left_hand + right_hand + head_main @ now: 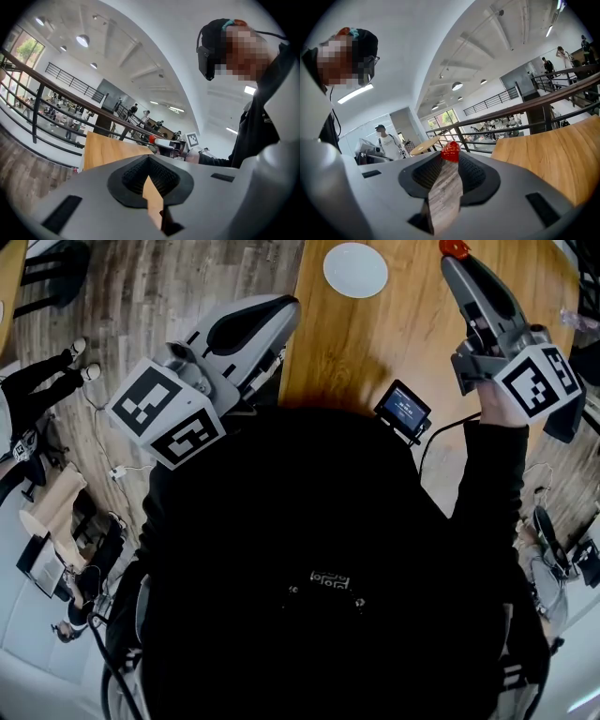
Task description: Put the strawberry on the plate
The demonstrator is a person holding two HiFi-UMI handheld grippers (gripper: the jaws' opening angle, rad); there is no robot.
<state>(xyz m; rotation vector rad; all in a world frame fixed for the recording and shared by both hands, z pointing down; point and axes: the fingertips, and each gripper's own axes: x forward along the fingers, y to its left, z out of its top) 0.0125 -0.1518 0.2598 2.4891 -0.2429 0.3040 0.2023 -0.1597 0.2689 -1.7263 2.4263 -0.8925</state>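
Observation:
A red strawberry [454,247] is pinched at the tips of my right gripper [456,261], held up over the far right of the wooden table [366,343]. The right gripper view shows the strawberry [450,151] between the two dark pads [472,171]. The white plate [355,269] lies empty on the table, left of the strawberry. My left gripper [277,307] hovers by the table's left edge, its jaws together with nothing in them. From the left gripper view, the strawberry [151,139] is a small red spot beyond the table [105,152].
A small device with a lit screen [404,410] and a cable sits at the table's near edge. Wood-plank floor [141,296] lies left of the table. A railing [525,112] runs behind the table, with people standing beyond it.

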